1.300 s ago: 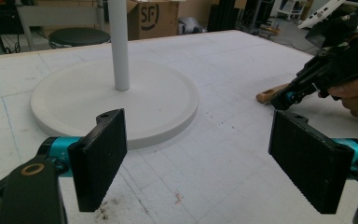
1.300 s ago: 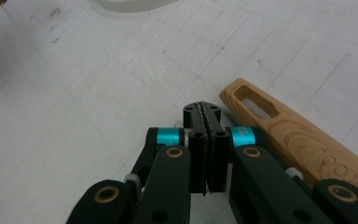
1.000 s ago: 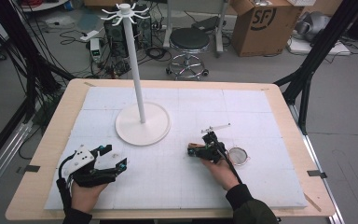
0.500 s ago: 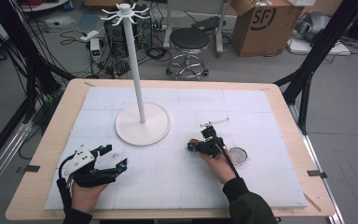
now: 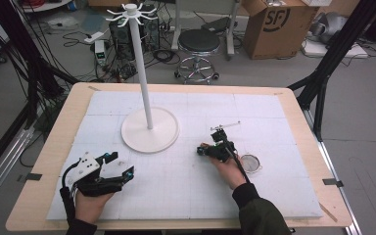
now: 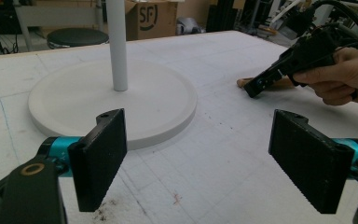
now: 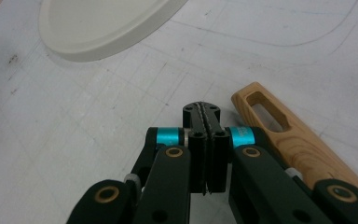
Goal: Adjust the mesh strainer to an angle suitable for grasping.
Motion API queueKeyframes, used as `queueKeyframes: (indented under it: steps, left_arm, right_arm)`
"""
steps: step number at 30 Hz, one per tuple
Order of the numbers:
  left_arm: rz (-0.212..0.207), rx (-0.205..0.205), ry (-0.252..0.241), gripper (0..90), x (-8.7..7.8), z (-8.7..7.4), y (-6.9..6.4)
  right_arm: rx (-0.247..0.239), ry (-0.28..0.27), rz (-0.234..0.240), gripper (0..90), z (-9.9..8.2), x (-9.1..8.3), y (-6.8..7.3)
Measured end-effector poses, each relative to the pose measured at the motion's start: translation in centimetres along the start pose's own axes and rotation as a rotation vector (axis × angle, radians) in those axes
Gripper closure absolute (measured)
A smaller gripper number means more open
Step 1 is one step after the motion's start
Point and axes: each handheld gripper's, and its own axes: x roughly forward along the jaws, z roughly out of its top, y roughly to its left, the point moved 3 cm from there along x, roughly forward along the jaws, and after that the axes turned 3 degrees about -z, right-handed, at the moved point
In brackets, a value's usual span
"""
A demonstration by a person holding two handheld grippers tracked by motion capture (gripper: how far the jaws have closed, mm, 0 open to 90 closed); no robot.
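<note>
White foam sheeting covers the wooden counter (image 5: 44, 161), with a cluttered workshop floor, a stool and a cardboard box beyond its far edge. A white rack stand (image 5: 149, 128) with a tall pole and a round base occupies the left-centre of the counter.

The thing in hand is a long-handled strainer: its wooden handle (image 7: 286, 135) lies flat on the sheeting just beside the right gripper (image 7: 201, 112), on that gripper's right in the right gripper view, and a round mesh bowl (image 5: 250, 163) shows beside the person's right hand in the high view. Handle and bowl are taken to be one utensil, though the hand hides the join.

Handling, as judged: light, stiff along the handle, with a smooth varnished-looking surface that may slip under narrow pads. The mesh would dent if pinched, so the handle is the place to grip, across its width, behind the slotted hanging hole at its end.

Right gripper: jaws fully closed, pad against pad, with nothing between them; the tips rest close to the sheeting, next to the handle but not around it.

Left gripper (image 6: 200, 158): jaws wide apart and empty, held low near the front-left of the counter, facing the base of the stand.
</note>
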Motion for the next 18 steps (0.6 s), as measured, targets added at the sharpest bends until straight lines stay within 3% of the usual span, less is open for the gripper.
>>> queueKeyframes:
  steps: [11,14,16,17,18]
  left_arm:
    - [0.0,0.012,0.005,19.9,0.06,-0.05,-0.06]
    - [0.007,0.059,0.048,19.9,0.44,-0.52,-0.11]
    - [-0.002,0.045,0.05,19.8,0.67,-0.65,0.02]
    - [-0.009,0.038,0.036,19.8,0.85,-0.54,0.06]
    - [-0.009,0.038,0.036,19.8,0.85,-0.54,0.06]
  right_arm:
    - [0.001,-0.003,-0.017,90.0,0.5,0.24,-0.25]
    - [0.007,-0.007,-0.015,90.0,0.45,0.25,-0.27]
    - [0.006,-0.008,-0.023,90.0,0.43,0.22,-0.18]
    - [-0.01,-0.009,-0.001,76.6,0.42,0.13,0.02]
    - [-0.01,-0.009,-0.001,76.6,0.42,0.13,0.02]
